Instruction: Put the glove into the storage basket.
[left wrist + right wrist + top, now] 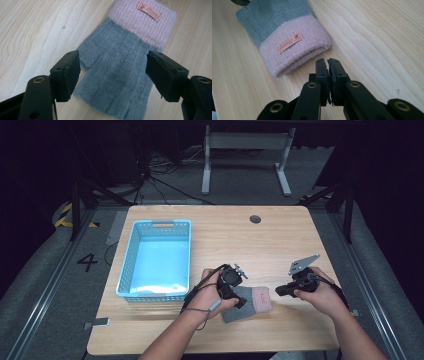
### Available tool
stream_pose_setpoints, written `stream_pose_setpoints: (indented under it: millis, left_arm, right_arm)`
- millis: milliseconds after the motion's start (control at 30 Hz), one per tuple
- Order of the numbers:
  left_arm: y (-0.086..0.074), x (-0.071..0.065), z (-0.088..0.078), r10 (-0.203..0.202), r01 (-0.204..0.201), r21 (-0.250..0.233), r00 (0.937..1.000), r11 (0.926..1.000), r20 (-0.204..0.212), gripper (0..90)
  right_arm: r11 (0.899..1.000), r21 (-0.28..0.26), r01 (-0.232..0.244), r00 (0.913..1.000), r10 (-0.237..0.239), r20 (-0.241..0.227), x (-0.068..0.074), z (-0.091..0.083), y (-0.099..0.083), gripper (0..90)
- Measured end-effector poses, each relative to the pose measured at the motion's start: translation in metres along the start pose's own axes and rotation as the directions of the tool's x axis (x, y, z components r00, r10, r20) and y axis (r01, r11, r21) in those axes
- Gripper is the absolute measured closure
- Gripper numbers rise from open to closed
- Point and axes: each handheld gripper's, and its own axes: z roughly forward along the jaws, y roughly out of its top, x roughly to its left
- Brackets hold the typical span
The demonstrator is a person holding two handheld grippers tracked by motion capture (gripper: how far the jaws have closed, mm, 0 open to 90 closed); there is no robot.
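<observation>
The wooden surface [280, 235] carries a blue basket [131, 265] at your left and a glove [252, 304] near your edge, grey with a pink cuff [294, 50]. Your left claw [113, 75] hangs over the glove's grey part, jaws spread wide on either side of it, the pads clear of the knit. Your right claw [328, 75] sits just beside the cuff, off the glove, its jaws all but shut with nothing between them.

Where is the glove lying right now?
In the high view the grey and pink glove lies flat on the wooden table near its front edge, between the two hands, right of the blue basket, under the left tool.
</observation>
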Motion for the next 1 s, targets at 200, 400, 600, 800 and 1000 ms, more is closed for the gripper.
stream_pose_setpoints:
  millis: [200,400,600,800,1000]
  left_arm:
    - [0.001,0.002,0.011,-0.007,0.007,0.026,0.9999,0.9996,-0.013,25.7]
    - [0.001,0.0,0.021,0.002,0.002,0.064,0.9986,0.9979,-0.053,24.2]
    - [-0.001,0.003,0.028,-0.023,0.03,0.105,0.9973,0.994,-0.07,20.2]
    - [-0.002,0.004,0.032,-0.032,0.039,0.122,0.9978,0.9918,-0.058,18.2]
    - [-0.003,0.004,0.033,-0.058,0.059,0.131,0.9982,0.9897,-0.017,27.6]
  right_arm:
    - [1.0,-0.006,0.0,0.9999,0.0,-0.012,0.001,0.0,0.0,85.0]
    - [1.0,-0.004,0.004,0.9997,-0.004,-0.023,0.002,0.002,0.0,83.2]
    - [1.0,-0.004,0.006,0.9995,-0.006,-0.03,0.002,0.003,0.0,81.5]
    - [1.0,-0.012,0.003,0.9995,-0.003,-0.032,0.002,0.002,0.0,79.9]
    - [1.0,-0.014,0.002,0.9994,-0.002,-0.034,0.003,0.003,0.0,78.7]
